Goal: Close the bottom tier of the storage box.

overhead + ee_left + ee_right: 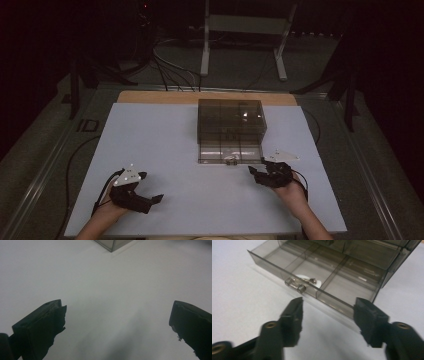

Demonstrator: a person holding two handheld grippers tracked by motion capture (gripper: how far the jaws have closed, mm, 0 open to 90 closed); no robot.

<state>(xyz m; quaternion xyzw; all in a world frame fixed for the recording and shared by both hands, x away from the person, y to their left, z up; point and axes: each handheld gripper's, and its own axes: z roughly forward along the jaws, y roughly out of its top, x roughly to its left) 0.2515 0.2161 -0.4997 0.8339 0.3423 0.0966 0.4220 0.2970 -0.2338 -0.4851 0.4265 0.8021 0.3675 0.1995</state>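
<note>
Drawer (317, 287): pulled out of smoky box (230, 120), mid-surface; knob (295, 285) untouched.
Right tongs (328, 312): apart, empty, just before drawer front.
Left tongs (117, 322): apart, idle.
Remaining: likely grasping or pushing drawer.

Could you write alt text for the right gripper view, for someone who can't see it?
Two black jaws of the right gripper stand apart, holding nothing, just in front of an open smoky clear drawer on a white table. The drawer front carries a small clear handle, and a white item lies in its middle compartment.
</note>
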